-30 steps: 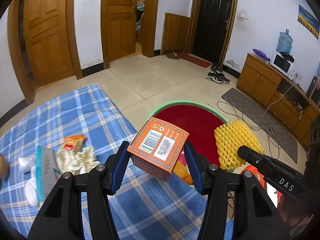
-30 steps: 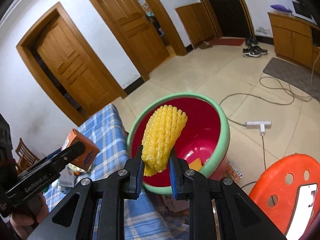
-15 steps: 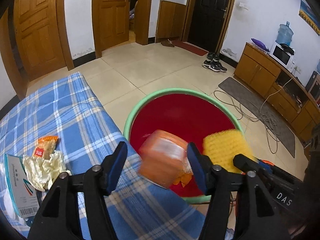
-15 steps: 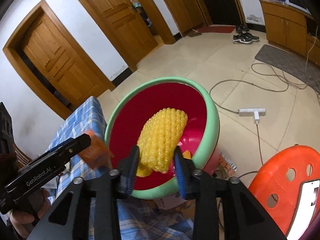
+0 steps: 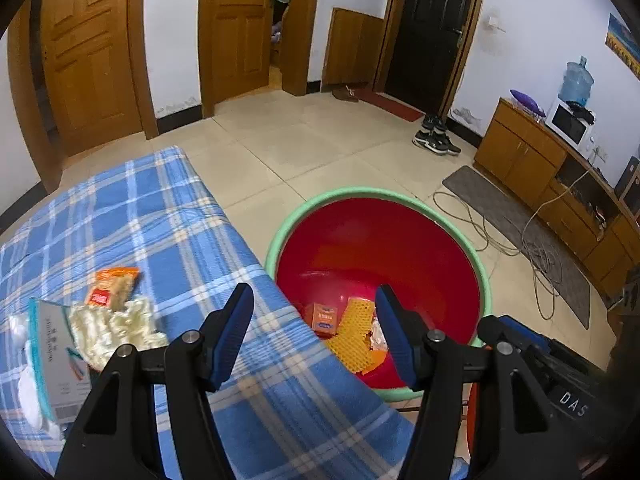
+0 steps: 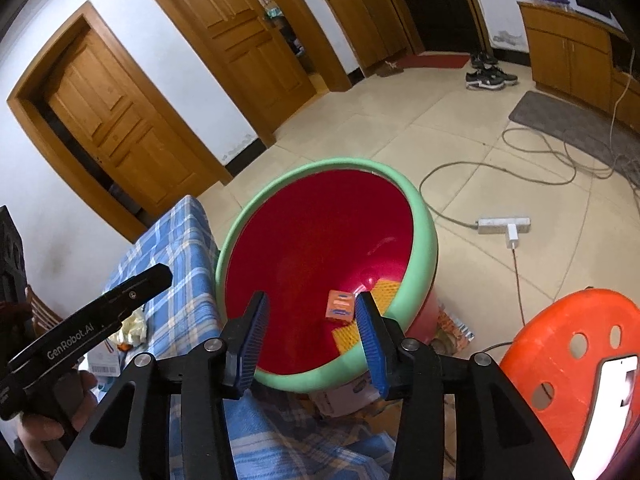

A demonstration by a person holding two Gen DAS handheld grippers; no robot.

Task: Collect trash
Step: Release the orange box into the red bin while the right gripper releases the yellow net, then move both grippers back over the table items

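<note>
A red basin with a green rim (image 5: 482, 276) (image 6: 424, 236) stands on the floor by the table. Inside lie an orange box (image 5: 322, 317) (image 6: 340, 305) and yellow foam netting (image 5: 352, 336) (image 6: 348, 334). My left gripper (image 5: 314, 336) is open and empty, above the table edge and basin. My right gripper (image 6: 310, 336) is open and empty over the basin's near rim. On the blue checked tablecloth (image 5: 160, 216) lie an orange snack wrapper (image 5: 112, 286), crumpled cream plastic (image 5: 116, 328) and a grey-teal carton (image 5: 56, 360).
An orange plastic stool (image 6: 580, 364) stands right of the basin. A power strip (image 6: 504, 226) and cables (image 5: 532, 248) lie on the tiled floor. A wooden cabinet (image 5: 540, 160) lines the right wall. Shoes (image 5: 436, 144) sit by the black door.
Both grippers opened. The orange box fell from the left one and the yellow foam netting from the right one; both now lie in the basin.
</note>
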